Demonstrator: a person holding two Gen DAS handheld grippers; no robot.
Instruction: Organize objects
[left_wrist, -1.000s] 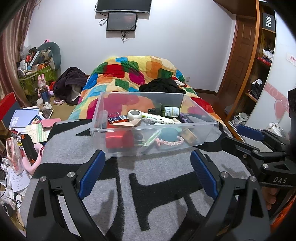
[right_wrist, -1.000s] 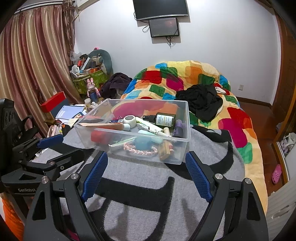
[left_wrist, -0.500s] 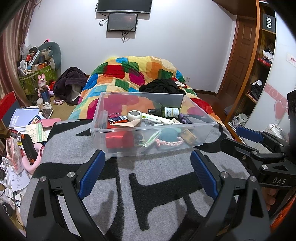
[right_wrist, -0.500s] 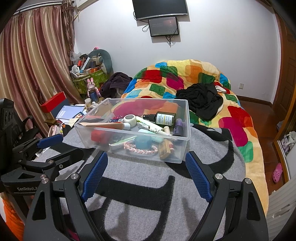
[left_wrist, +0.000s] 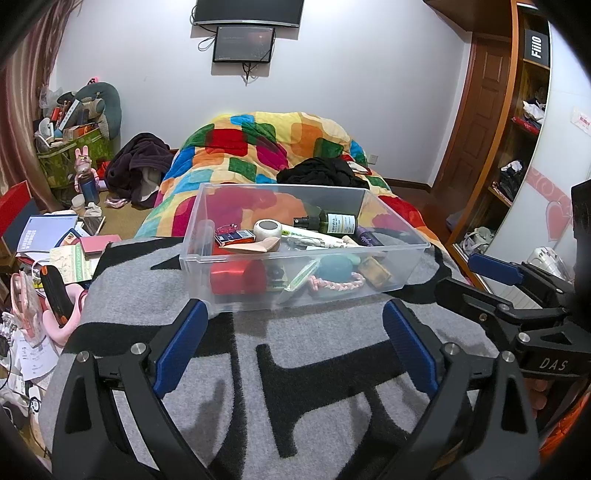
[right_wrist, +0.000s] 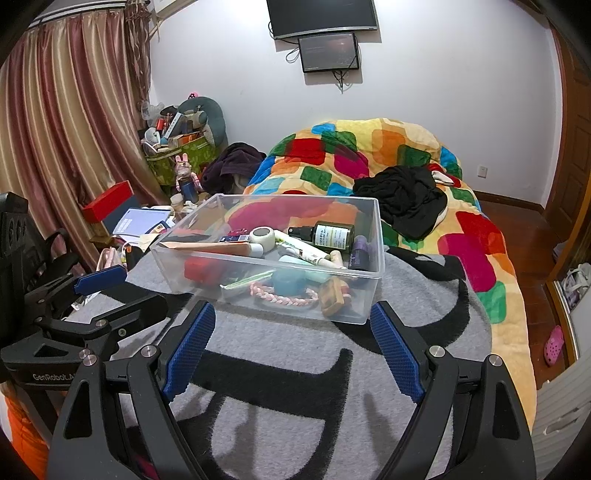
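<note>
A clear plastic bin (left_wrist: 207, 280) (right_wrist: 373, 295) stands on a grey and black blanket (left_wrist: 295, 387) (right_wrist: 295, 387). It holds several small items: a dark green bottle (left_wrist: 332, 223) (right_wrist: 327, 236), a white tape roll (left_wrist: 267, 229) (right_wrist: 262, 236), a red box (left_wrist: 236, 275), a pink braided rope (left_wrist: 336, 284) (right_wrist: 284, 295) and a blue round thing (left_wrist: 336, 267). My left gripper (left_wrist: 295, 332) is open and empty just in front of the bin. My right gripper (right_wrist: 291, 334) is open and empty, also in front of the bin.
A patchwork quilt (left_wrist: 258, 147) with black clothing (right_wrist: 402, 195) covers the bed behind the bin. Books, papers and clutter (left_wrist: 51, 236) lie on the floor at the left. A wardrobe (left_wrist: 517, 129) stands at the right. Curtains (right_wrist: 55, 129) hang at the left.
</note>
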